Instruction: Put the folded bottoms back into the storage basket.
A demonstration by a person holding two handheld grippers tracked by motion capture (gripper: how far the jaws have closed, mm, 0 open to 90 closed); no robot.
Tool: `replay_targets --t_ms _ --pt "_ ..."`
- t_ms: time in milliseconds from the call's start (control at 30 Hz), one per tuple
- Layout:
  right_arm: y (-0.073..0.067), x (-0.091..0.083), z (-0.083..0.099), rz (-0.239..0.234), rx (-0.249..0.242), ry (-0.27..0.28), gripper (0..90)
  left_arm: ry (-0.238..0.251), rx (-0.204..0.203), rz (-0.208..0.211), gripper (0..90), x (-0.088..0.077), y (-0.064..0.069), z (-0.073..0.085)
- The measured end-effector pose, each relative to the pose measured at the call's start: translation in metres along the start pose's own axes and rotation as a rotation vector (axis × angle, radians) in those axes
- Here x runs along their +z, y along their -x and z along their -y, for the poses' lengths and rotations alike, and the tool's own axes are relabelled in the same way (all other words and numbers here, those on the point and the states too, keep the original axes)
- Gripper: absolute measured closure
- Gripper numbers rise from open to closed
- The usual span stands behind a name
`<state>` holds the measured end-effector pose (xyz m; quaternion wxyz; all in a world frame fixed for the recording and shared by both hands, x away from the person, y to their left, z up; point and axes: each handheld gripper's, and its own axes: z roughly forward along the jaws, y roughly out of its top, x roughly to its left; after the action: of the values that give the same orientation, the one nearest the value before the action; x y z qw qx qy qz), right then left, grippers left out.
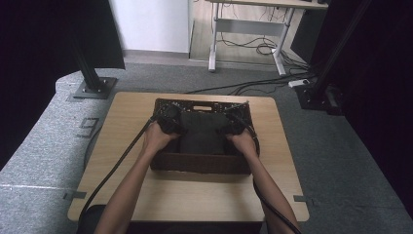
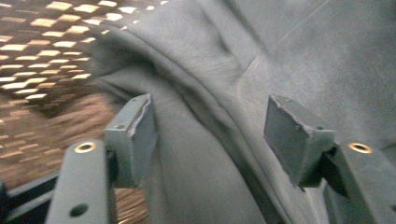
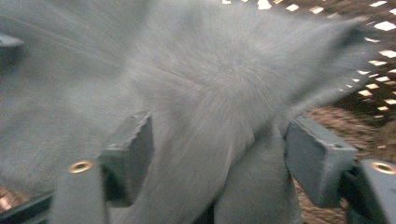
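Observation:
A dark woven basket (image 1: 199, 164) stands in the middle of the wooden table (image 1: 195, 195), with a folded dark grey cloth (image 1: 202, 134) lying inside it. My left gripper (image 1: 170, 119) reaches into the basket at the cloth's left edge, and my right gripper (image 1: 233, 126) at its right edge. In the left gripper view the left gripper (image 2: 212, 135) stands open, a ridge of the grey cloth (image 2: 299, 56) running between its pads. The right gripper (image 3: 224, 154) is also open, with a bunched fold of the cloth (image 3: 187, 70) between its jaws. Light shows through the basket's weave (image 2: 42, 46) (image 3: 373, 60).
Two black stand bases (image 1: 92, 87) (image 1: 316, 97) sit on the grey carpet beyond the table, with cables (image 1: 253, 87) across the floor. A desk frame (image 1: 246, 29) stands farther back. Bare tabletop surrounds the basket on all sides.

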<state>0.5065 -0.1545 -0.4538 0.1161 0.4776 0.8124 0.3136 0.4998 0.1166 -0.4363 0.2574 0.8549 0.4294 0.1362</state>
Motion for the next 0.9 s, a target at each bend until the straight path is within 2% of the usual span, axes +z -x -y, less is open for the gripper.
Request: replay_targets --t_ms 133,200,367,533,667,833,900 --pt "0.000 -0.010 -0.003 0.028 -0.020 0.058 20.1 0.030 -0.005 -0.014 28.8 -0.013 -0.008 -0.001" --pt "-0.001 -0.015 -0.005 0.020 -0.025 0.075 20.0 0.040 -0.002 -0.003 27.9 -0.017 -0.009 -0.001" --pt "-0.004 -0.023 -0.005 -0.013 -0.045 0.096 17.6 0.070 0.000 0.024 21.0 -0.025 -0.011 0.002" --pt "-0.006 -0.033 -0.002 -0.026 -0.073 0.112 13.0 0.095 0.023 0.032 14.5 -0.035 -0.012 0.008" --pt "-0.007 -0.042 -0.001 -0.032 -0.097 0.129 9.2 0.130 0.018 0.062 10.5 -0.044 -0.014 0.014" --pt "-0.010 -0.052 0.005 -0.039 -0.126 0.120 0.0 0.156 0.036 0.053 2.0 -0.054 -0.013 0.021" --pt "-0.011 -0.055 0.008 -0.032 -0.143 0.121 0.0 0.171 0.037 0.052 0.9 -0.058 -0.013 0.023"
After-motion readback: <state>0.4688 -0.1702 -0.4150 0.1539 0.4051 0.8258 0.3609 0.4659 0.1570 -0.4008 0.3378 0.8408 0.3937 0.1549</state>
